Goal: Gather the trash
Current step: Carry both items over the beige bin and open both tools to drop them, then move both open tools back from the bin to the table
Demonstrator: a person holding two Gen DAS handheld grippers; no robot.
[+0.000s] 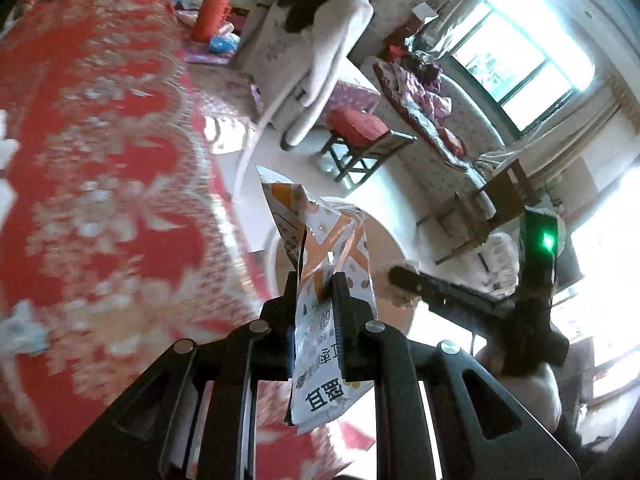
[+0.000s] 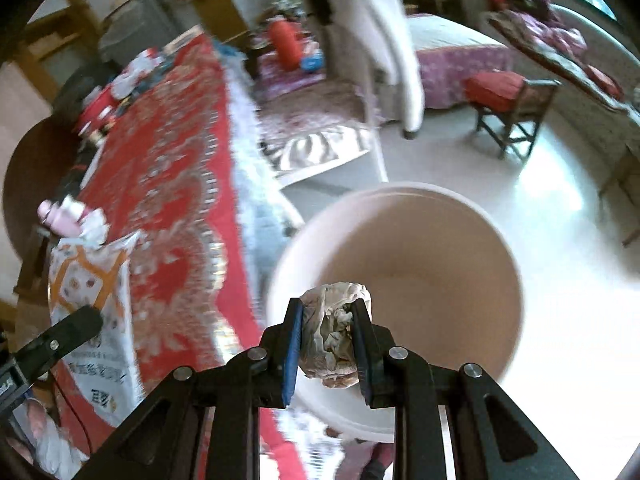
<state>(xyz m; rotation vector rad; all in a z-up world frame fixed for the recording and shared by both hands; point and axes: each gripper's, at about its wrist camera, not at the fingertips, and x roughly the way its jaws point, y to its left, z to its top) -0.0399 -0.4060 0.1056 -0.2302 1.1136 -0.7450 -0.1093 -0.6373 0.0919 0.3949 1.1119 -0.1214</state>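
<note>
The crumpled wad (image 2: pixel 334 334) sits pinched between the right gripper (image 2: pixel 326 346) fingers, which are closed partway onto it. Just ahead of and below those fingertips gapes the bucket (image 2: pixel 500 248), its mouth directly under the wad, so a release should drop it in.

The wrapper (image 1: pixel 320 280) is clamped flat in the left gripper (image 1: pixel 316 308), fingers nearly shut; its long axis runs along the fingers, sticking out past the tips and trailing behind them. The bucket rim shows beyond those tips, further off. The right hand is nearer. The red cloth (image 1: pixel 100 140) lies to the left of both.
</note>
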